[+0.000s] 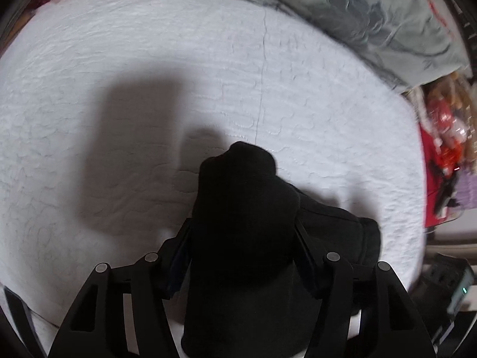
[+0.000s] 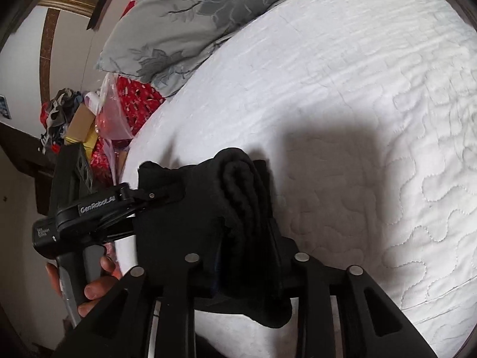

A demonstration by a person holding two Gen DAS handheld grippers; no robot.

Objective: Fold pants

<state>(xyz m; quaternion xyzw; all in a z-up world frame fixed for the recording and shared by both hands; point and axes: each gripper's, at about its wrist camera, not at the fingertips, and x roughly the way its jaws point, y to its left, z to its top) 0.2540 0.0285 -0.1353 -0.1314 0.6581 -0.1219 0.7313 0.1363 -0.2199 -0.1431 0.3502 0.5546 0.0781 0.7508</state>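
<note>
your left tongs are clamped on the bundled black pants just above the bed. your right tongs straddle the fold; whether they pinch it, i cannot tell. keep the layers stacked and lower evenly.

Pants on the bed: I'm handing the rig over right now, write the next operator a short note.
Left gripper: jaws closed on the bunched black pants.
Right gripper: jaws around a folded edge of the pants; whether they pinch it is unclear.
Pants sit folded into a thick bundle at the near edge of the white quilt, grey floral pillow behind.
Left: set the bundle flat, release.
</note>
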